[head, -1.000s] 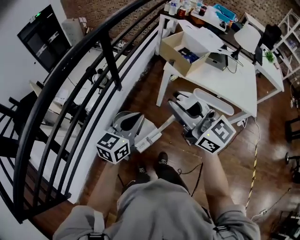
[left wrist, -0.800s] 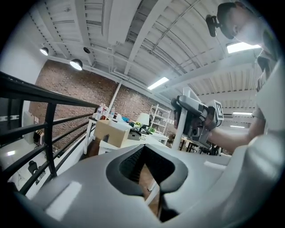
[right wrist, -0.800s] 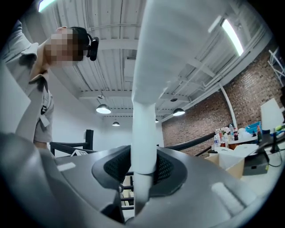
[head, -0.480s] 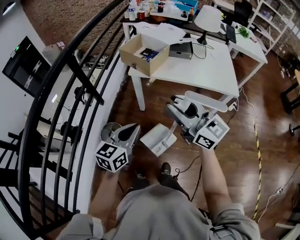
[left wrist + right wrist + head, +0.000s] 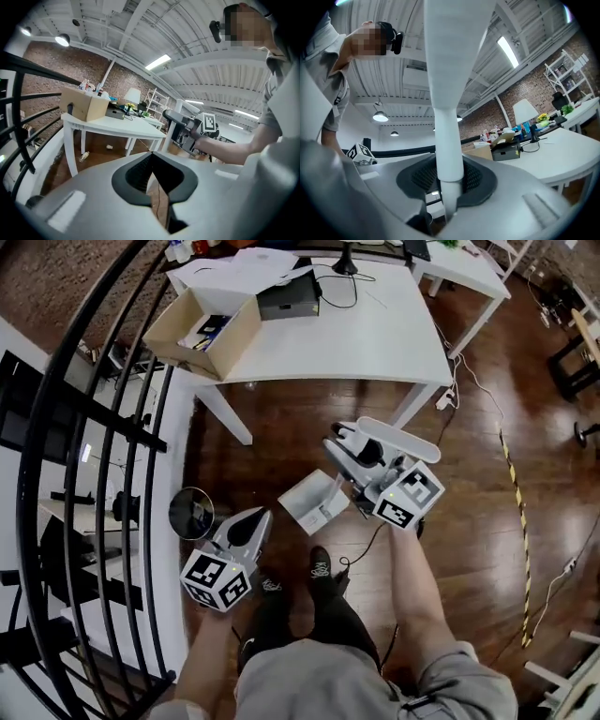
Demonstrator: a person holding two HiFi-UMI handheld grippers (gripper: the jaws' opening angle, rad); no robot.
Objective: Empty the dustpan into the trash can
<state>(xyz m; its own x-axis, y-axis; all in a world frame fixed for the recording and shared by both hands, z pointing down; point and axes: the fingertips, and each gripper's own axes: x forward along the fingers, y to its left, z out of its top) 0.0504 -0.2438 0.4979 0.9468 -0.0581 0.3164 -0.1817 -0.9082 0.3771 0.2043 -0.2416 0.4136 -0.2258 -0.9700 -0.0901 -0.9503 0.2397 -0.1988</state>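
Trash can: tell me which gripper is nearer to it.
Left. The left gripper sits just right of the trash can in the head view; the right gripper, holding the dustpan by its handle, is farther right.

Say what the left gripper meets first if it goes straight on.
Probably the wooden floor near the white table, though depth is unclear. The dustpan lies beside the line of the left gripper.

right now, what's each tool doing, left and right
Left tool: closed, nothing in it.
Right tool: closed on the handle of the white plastic dustpan.
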